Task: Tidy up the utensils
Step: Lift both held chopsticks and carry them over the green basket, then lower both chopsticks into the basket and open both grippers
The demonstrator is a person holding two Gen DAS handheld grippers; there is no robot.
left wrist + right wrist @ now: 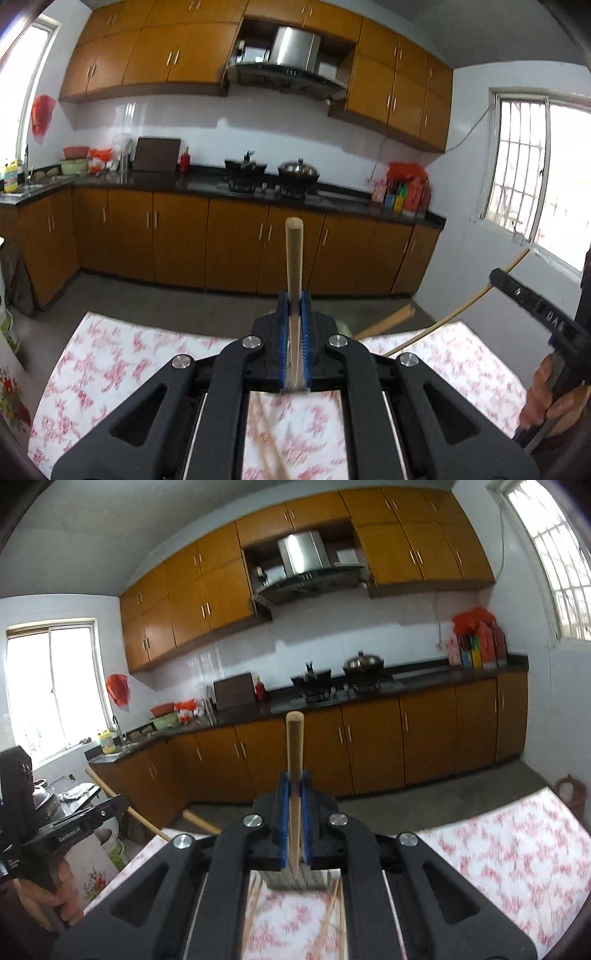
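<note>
My left gripper (294, 301) is shut on a wooden chopstick (294, 258) that stands upright between the blue pads, thick end up. My right gripper (294, 781) is shut on a second wooden chopstick (294, 746), also upright. Both are held above a table with a red-flowered white cloth (122, 350). More chopsticks (332, 908) lie on the cloth under the right gripper. The right gripper's body (535, 306) shows at the right of the left wrist view, with its chopstick (461, 306) slanting. The left gripper's body (66, 830) shows at the left of the right wrist view.
Orange kitchen cabinets (236, 243) and a dark counter with a stove and pots (273, 177) run along the far wall. A grey floor lies between the table and the cabinets. Windows (535, 166) stand at the sides. A small side stand with dishes (70, 794) is left of the table.
</note>
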